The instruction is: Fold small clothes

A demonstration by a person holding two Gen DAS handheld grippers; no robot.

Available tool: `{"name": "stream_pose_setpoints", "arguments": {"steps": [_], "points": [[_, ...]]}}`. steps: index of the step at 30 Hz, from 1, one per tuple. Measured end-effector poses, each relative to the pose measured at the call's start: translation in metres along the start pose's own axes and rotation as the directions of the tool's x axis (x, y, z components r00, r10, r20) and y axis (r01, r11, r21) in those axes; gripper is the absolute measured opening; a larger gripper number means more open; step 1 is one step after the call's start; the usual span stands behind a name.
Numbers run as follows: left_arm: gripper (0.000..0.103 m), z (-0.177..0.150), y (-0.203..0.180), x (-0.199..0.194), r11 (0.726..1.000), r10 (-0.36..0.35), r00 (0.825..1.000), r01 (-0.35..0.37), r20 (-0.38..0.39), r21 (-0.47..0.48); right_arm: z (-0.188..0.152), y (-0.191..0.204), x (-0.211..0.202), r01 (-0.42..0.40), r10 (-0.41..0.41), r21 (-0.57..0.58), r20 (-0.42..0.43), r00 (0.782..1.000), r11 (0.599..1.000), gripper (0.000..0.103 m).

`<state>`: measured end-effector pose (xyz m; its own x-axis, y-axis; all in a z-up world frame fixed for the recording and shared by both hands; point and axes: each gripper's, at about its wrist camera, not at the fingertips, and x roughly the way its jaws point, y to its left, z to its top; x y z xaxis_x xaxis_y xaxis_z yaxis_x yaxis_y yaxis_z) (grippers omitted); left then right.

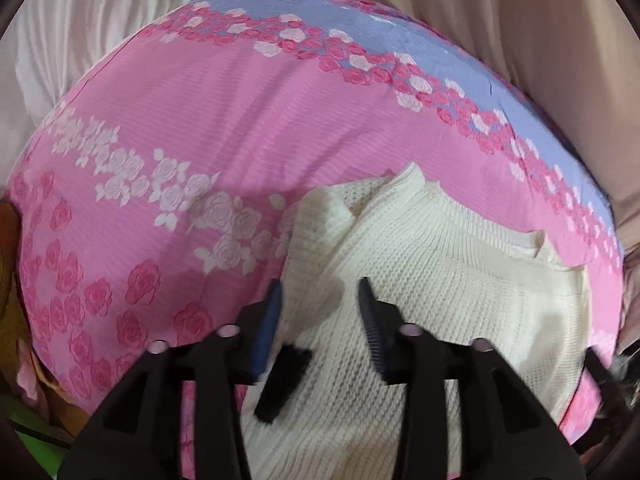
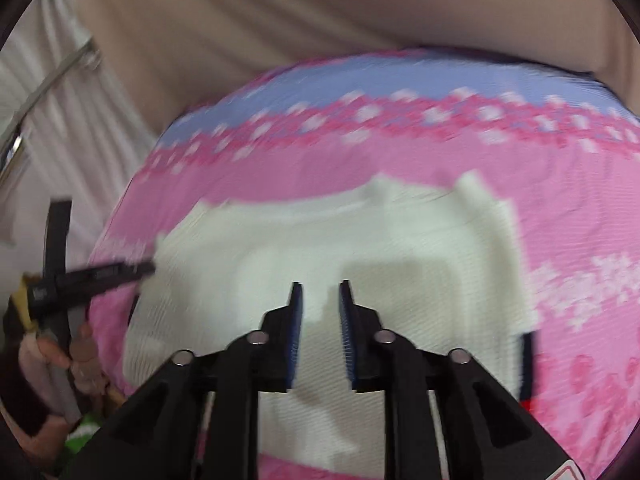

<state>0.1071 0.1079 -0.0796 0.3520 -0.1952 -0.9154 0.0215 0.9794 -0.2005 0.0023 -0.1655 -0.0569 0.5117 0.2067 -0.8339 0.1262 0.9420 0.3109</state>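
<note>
A cream knitted sweater (image 1: 432, 280) lies on a pink rose-print bedsheet (image 1: 224, 112), with one sleeve folded in over its left side. My left gripper (image 1: 320, 292) is open and empty, hovering over the sweater's left part. In the right wrist view the sweater (image 2: 420, 248) is blurred by motion. My right gripper (image 2: 320, 292) is open and empty above the sweater's lower middle. The left gripper (image 2: 120, 270) also shows in the right wrist view, at the sweater's left edge.
The bedsheet (image 2: 560, 208) has a lilac band along its far edge. Beige curtains (image 1: 500, 20) hang behind the bed and white fabric (image 1: 80, 28) at the far left. A metal bar (image 2: 48, 80) stands at the left. Clutter lies off the bed's left edge.
</note>
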Motion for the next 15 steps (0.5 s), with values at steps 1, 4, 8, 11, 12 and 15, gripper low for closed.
{"name": "stream_pose_setpoints", "arguments": {"steps": [1, 4, 8, 11, 12, 15], "points": [[0.048, -0.005, 0.008, -0.002, 1.000, -0.009, 1.000, 0.009, -0.004, -0.022, 0.000, 0.009, 0.013, -0.001, 0.000, -0.023, -0.029, 1.000, 1.000, 0.004], [0.048, -0.016, 0.021, 0.000, 0.999, -0.016, 0.999, 0.015, -0.030, -0.035, 0.007, 0.022, 0.044, -0.008, 0.005, -0.027, -0.088, 0.996, 1.000, 0.004], [0.048, -0.027, 0.026, 0.007, 0.999, -0.016, 0.998, 0.014, -0.056, -0.032, 0.019, 0.025, 0.101, 0.032, -0.040, -0.050, -0.162, 0.986, 0.998, 0.000], [0.048, -0.031, 0.026, 0.009, 1.000, -0.020, 0.998, 0.019, -0.063, -0.019, 0.039, 0.024, 0.101, 0.017, -0.015, 0.016, -0.139, 0.990, 1.000, 0.000], [0.048, -0.031, 0.026, 0.007, 1.000, -0.023, 0.998, 0.022, -0.060, -0.013, 0.043, 0.027, 0.095, 0.008, -0.005, 0.026, -0.125, 0.992, 1.000, 0.005], [0.049, -0.031, 0.028, 0.003, 0.999, -0.041, 0.998, 0.041, -0.048, -0.005, 0.042, 0.046, 0.077, -0.041, 0.041, 0.000, -0.095, 0.995, 0.999, 0.006]]}}
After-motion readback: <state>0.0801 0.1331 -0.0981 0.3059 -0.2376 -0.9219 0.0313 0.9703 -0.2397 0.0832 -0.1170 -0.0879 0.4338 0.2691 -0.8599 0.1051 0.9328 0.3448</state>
